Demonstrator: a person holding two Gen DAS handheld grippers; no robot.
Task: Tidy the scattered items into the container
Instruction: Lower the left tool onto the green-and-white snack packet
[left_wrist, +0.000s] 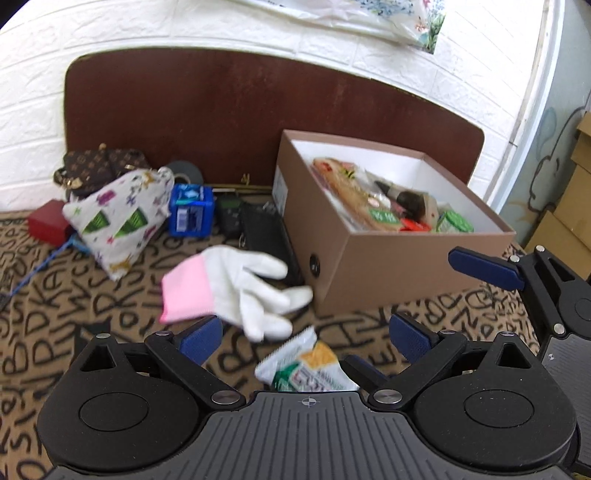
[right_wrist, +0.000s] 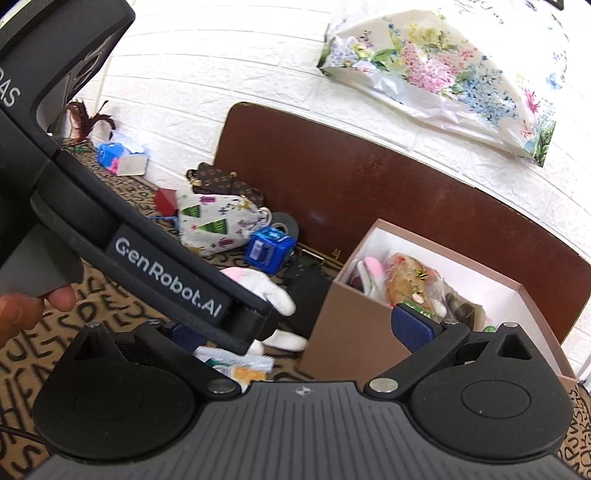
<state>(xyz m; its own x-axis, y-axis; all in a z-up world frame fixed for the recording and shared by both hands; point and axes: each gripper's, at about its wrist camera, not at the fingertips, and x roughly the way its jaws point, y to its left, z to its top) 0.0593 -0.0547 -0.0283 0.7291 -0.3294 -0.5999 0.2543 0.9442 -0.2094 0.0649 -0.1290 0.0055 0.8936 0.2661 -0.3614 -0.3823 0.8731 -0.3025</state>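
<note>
The left gripper (left_wrist: 304, 339) hangs spread wide and empty over a snack packet (left_wrist: 306, 365) on the lettered cloth (left_wrist: 55, 332). The right gripper (right_wrist: 295, 332) is likewise released, holding nothing. Just beyond the packet lies a white glove (left_wrist: 236, 288), beside the half-filled box (left_wrist: 406, 273). Closing carelessly could snag the glove along with the slippery packet, or bunch the cloth.

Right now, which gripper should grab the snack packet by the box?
Left. The snack packet lies directly between the left gripper's open jaws. The right gripper is also open, but it sits nearer the cardboard box, and the left gripper's body crosses its view of the packet.
</note>
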